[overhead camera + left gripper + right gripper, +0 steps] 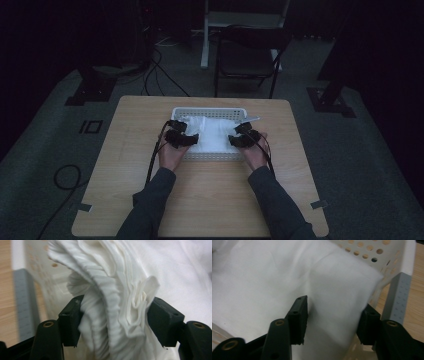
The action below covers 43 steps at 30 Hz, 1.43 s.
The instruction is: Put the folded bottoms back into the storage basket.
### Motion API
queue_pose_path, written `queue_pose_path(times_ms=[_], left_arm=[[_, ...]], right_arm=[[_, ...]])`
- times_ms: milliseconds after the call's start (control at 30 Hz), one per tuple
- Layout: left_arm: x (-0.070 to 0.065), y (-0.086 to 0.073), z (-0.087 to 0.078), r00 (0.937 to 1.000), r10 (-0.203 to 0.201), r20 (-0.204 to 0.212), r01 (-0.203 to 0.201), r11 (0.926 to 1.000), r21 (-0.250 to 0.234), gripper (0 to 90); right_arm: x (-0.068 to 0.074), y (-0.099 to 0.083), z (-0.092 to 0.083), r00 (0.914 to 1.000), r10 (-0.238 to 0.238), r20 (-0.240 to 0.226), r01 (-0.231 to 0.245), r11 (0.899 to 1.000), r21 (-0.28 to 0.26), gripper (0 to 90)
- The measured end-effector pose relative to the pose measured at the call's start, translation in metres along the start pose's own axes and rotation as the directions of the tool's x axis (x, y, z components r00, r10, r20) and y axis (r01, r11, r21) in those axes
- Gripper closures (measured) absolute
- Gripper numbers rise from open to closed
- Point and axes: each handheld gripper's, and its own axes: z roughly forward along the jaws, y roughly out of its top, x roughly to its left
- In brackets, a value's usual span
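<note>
At a wooden table [210, 200], a white cloth [212, 135] lies in the white basket [210, 112], its bunched folds between the left gripper [113, 315]'s loosened jaws, its flat edge between the right gripper [332, 320]'s parted jaws, stretching lengthwise from one to the other.

Both forearms forward, left gripper [186, 138] and right gripper [239, 139] angled inward — jaws parted.

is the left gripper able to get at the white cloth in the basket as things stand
Probably yes: the left gripper is already at the white cloth inside the basket, with a bunched fold between its part-open jaws and nothing in the way.
</note>
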Motion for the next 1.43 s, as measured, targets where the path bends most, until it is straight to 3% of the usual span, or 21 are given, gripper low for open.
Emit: queue_pose_path(times_ms=[167, 300, 600, 767, 900, 1067, 1200, 1433], left_arm=[[0.010, -0.002, -0.011, 0.9984, -0.023, -0.052, 0.020, 0.9982, -0.056, 30.8], [0.016, -0.002, -0.021, 0.9933, -0.031, -0.111, 0.019, 0.9941, -0.107, 34.4], [0.030, -0.009, -0.040, 0.9940, -0.065, -0.088, 0.050, 0.9863, -0.157, 34.7], [0.034, -0.024, -0.052, 0.9941, -0.089, -0.061, 0.076, 0.9789, -0.189, 34.7], [0.036, -0.039, -0.061, 0.9938, -0.098, -0.053, 0.084, 0.9740, -0.210, 34.6], [0.043, -0.058, -0.072, 0.9916, -0.103, -0.079, 0.082, 0.9703, -0.228, 34.2], [0.048, -0.074, -0.076, 0.9864, -0.118, -0.114, 0.090, 0.9691, -0.230, 33.7], [0.060, -0.088, -0.062, 0.9722, -0.147, -0.182, 0.116, 0.9779, -0.174, 33.7]], right_arm=[[-0.002, 0.001, -0.005, 0.9996, 0.007, 0.028, -0.006, 1.000, -0.027, 41.6], [-0.005, 0.002, -0.016, 0.9986, 0.031, 0.043, -0.028, 0.997, -0.078, 38.5], [-0.020, 0.000, -0.043, 0.9950, 0.088, 0.047, -0.079, 0.982, -0.171, 39.1], [-0.028, -0.014, -0.053, 0.9923, 0.122, 0.020, -0.116, 0.974, -0.195, 40.4], [-0.035, -0.031, -0.058, 0.9869, 0.161, 0.003, -0.157, 0.968, -0.196, 40.4], [-0.043, -0.054, -0.064, 0.9784, 0.206, 0.013, -0.199, 0.959, -0.203, 40.9], [-0.052, -0.070, -0.064, 0.9694, 0.244, 0.023, -0.235, 0.950, -0.205, 41.1], [-0.063, -0.090, -0.052, 0.9614, 0.261, 0.088, -0.246, 0.957, -0.151, 41.6]])
